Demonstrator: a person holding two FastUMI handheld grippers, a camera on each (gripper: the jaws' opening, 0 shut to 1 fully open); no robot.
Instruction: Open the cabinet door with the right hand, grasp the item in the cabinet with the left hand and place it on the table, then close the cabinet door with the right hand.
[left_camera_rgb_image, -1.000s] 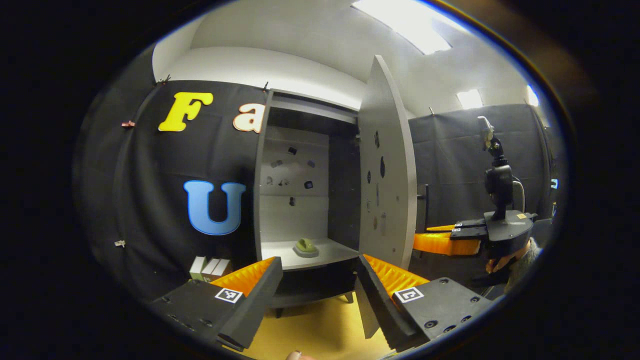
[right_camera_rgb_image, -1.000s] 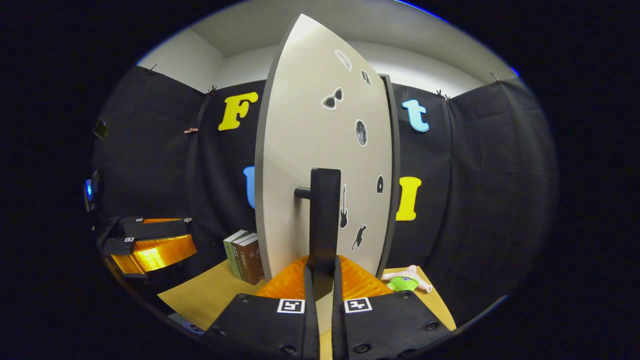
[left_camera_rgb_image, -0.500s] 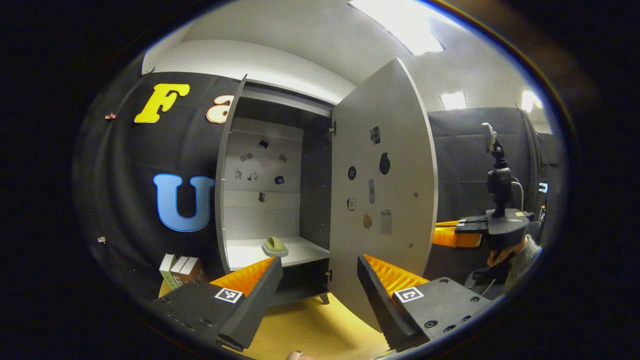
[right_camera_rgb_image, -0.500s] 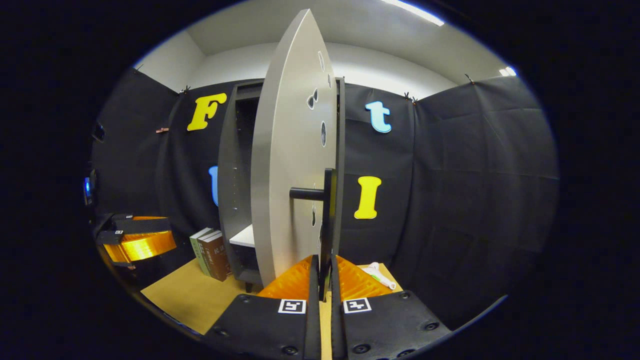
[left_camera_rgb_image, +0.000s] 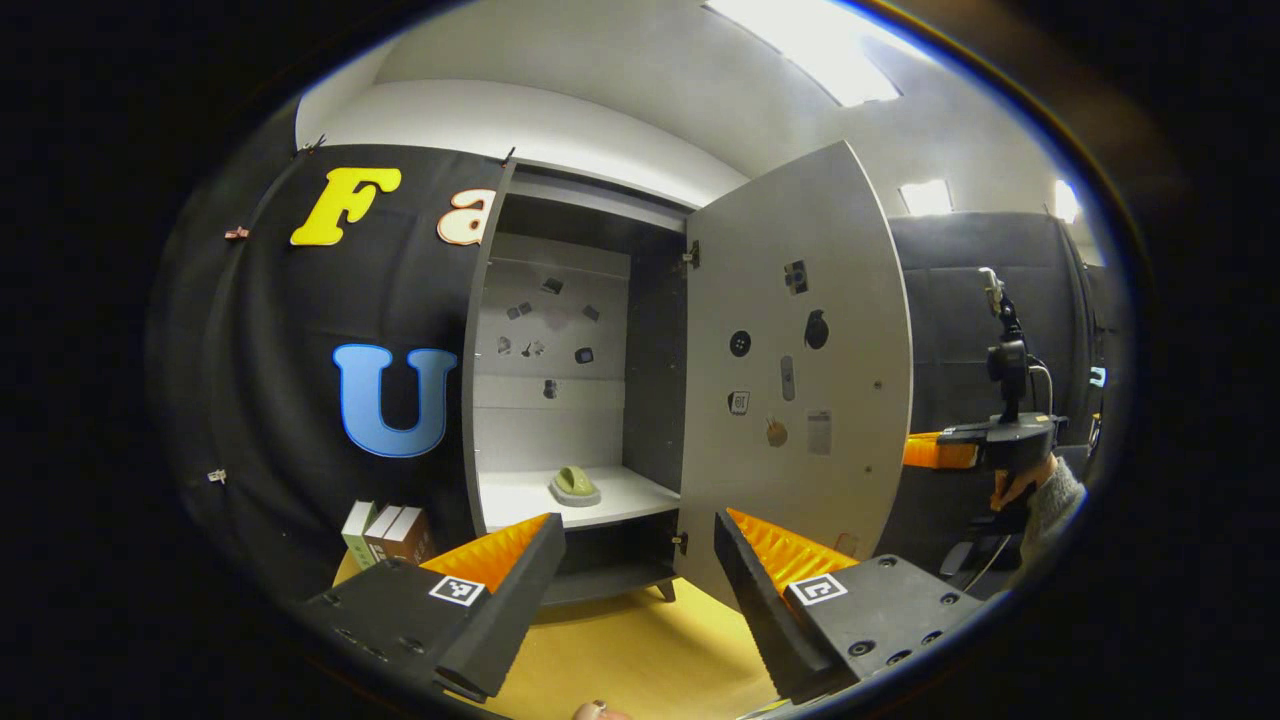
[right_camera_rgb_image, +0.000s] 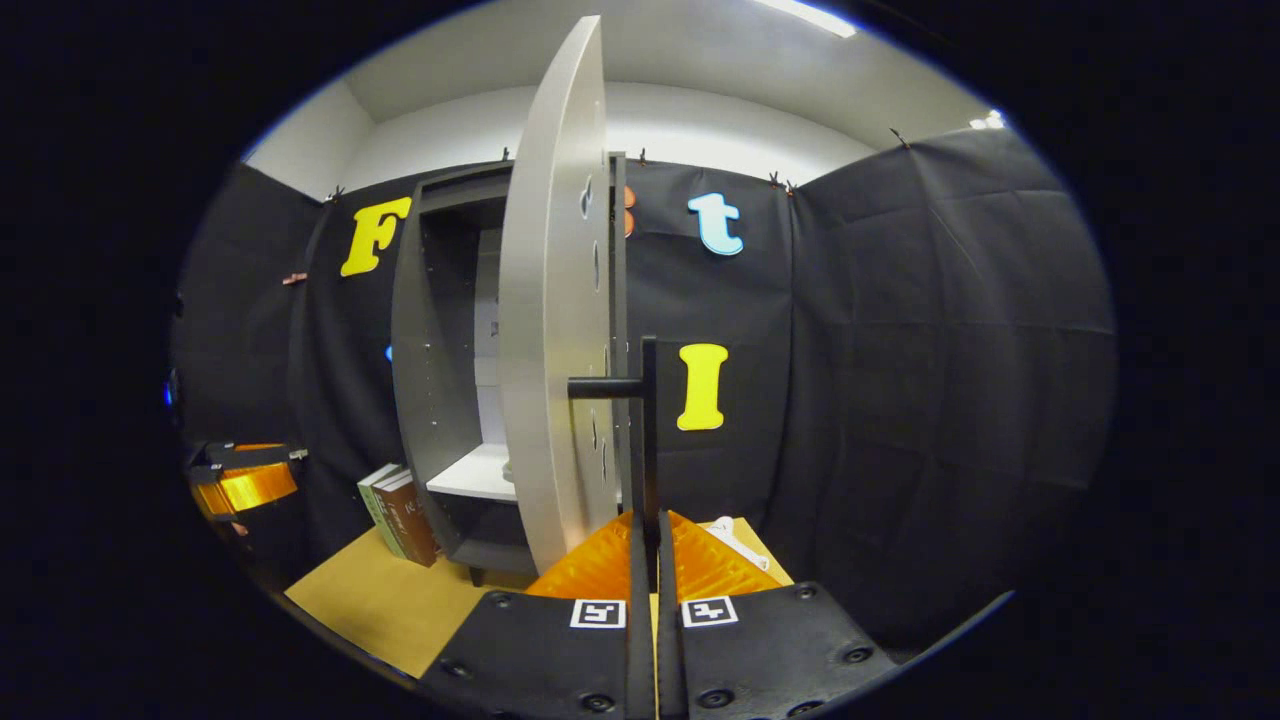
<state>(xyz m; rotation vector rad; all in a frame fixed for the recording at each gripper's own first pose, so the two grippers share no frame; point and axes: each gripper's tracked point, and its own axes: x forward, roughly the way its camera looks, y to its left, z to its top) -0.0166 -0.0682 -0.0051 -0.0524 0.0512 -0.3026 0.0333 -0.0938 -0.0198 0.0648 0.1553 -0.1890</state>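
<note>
The grey cabinet (left_camera_rgb_image: 480, 340) stands on the yellow table (left_camera_rgb_image: 630, 660) with its door (left_camera_rgb_image: 800, 370) swung wide to the right. A small green item (left_camera_rgb_image: 574, 485) lies on the white shelf (left_camera_rgb_image: 520, 497) inside. My left gripper (left_camera_rgb_image: 630, 545) is open, out in front of the cabinet and below the shelf, with nothing between its fingers. In the right gripper view the door (right_camera_rgb_image: 550, 330) shows almost edge-on, and my right gripper (right_camera_rgb_image: 649, 545) is shut on the black bar handle (right_camera_rgb_image: 648, 430). That gripper (left_camera_rgb_image: 945, 452) also shows past the door's edge in the left gripper view, held by a hand.
Several books (left_camera_rgb_image: 385, 532) stand on the table left of the cabinet, seen too in the right gripper view as books (right_camera_rgb_image: 395, 510). A small pale object (right_camera_rgb_image: 735, 535) lies on the table right of the door. Black cloth walls close the booth.
The door has swung further open, pulled by my right gripper on its handle. The cabinet's inside and the green item have come into fuller view. My left gripper stays open.
</note>
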